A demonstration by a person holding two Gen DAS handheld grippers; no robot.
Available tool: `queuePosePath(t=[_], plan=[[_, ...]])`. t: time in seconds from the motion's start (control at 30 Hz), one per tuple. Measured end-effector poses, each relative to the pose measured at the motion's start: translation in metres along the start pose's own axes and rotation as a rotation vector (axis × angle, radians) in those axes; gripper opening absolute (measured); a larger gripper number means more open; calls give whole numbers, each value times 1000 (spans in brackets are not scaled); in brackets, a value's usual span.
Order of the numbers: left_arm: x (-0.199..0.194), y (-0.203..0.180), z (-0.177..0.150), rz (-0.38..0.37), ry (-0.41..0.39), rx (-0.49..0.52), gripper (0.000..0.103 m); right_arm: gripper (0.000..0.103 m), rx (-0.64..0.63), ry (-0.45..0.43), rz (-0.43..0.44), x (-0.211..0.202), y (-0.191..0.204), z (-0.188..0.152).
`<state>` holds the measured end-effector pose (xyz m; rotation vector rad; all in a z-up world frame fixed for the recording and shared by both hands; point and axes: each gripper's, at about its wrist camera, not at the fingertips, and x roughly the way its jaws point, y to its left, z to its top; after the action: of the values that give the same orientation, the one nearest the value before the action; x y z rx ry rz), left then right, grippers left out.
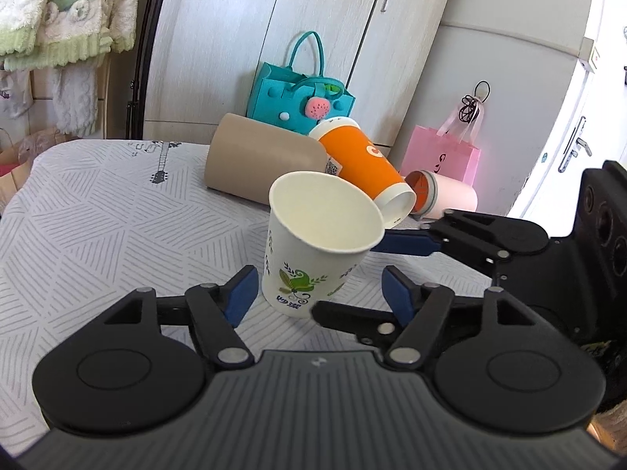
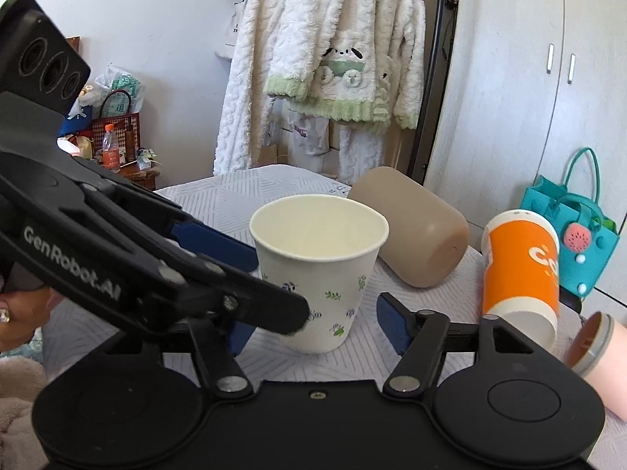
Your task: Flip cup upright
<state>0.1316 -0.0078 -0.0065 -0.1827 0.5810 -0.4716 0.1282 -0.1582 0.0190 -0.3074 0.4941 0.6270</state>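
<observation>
Only my right view shows the hanging fleece robe (image 2: 333, 62); only my left shows the pink bag (image 1: 441, 156). On the tabletop (image 1: 98, 215), the white paper cup (image 1: 313, 258) stands mouth up, empty, between my left tool (image 1: 319, 293) and right tool (image 2: 313, 327), both spread and not pinching it.

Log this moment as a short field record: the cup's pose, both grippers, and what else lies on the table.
cup: white paper cup, mouth up, base on the table
left gripper: open, fingers either side of the cup's base
right gripper: open, fingers flanking the cup
contact: cannot tell whether any pad touches the cup
lying on their sides: tan cup, orange cup, pink cup
behind table: teal bag, pink bag
</observation>
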Motion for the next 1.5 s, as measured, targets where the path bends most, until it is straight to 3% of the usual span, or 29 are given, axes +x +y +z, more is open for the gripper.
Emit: queuePosePath(t=[0.17, 0.57, 0.8, 0.93, 1.03, 1.17, 1.3, 1.5], plan=[[-22, -8, -2, 27, -31, 26, 74, 75, 49, -4, -40, -23, 3, -5], [-90, -41, -23, 147, -120, 119, 86, 75, 109, -143, -134, -100, 36, -11], [-123, -57, -30, 191, -152, 147, 91, 85, 126, -181, -224, -137, 61, -17], [-138, -67, -36, 219, -185, 160, 97, 92, 183, -156, -286, -144, 62, -21], [-143, -70, -42, 247, -191, 146, 103, 102, 238, -161, -311, -148, 62, -28], [-138, -72, -51, 341, -167, 156, 103, 103, 316, -175, -427, -152, 61, -34], [-136, -65, -60, 317, -148, 117, 103, 103, 353, -177, -485, -154, 62, -42], [-137, -61, -74, 324, -198, 99, 103, 103, 366, -146, -555, -150, 74, -56]])
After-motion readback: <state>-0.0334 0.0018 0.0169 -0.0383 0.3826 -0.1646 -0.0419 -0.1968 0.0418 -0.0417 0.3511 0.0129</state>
